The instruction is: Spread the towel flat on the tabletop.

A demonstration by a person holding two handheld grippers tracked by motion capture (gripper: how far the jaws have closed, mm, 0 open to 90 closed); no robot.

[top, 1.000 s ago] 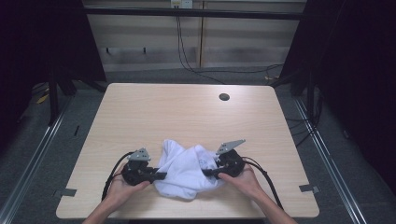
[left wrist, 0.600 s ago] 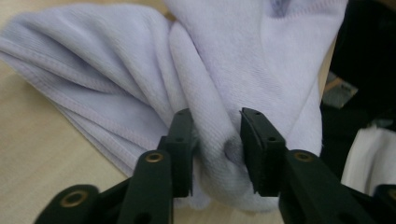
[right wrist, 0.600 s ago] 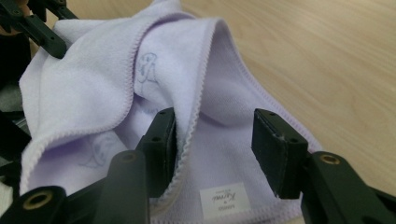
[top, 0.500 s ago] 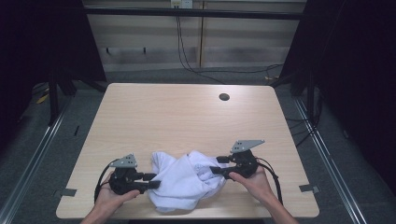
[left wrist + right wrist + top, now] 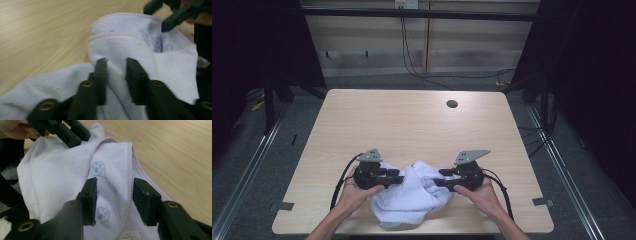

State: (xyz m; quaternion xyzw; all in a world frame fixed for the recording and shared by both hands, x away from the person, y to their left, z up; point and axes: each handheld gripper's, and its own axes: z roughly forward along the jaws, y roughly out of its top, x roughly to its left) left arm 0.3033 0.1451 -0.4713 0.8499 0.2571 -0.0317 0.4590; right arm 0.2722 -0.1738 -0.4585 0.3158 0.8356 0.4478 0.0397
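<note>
You have one white towel (image 5: 412, 197) bunched on the near edge of the worktop (image 5: 412, 125), between your two tools. Three small blue paw prints show on it in the right gripper view, and a label at its hem is too blurred to read. Your left hand-held gripper (image 5: 116, 66) has just been closing, cloth between its jaws. Your right hand-held gripper (image 5: 113, 188) stands wider, straddling a fold without pressing it.
</note>
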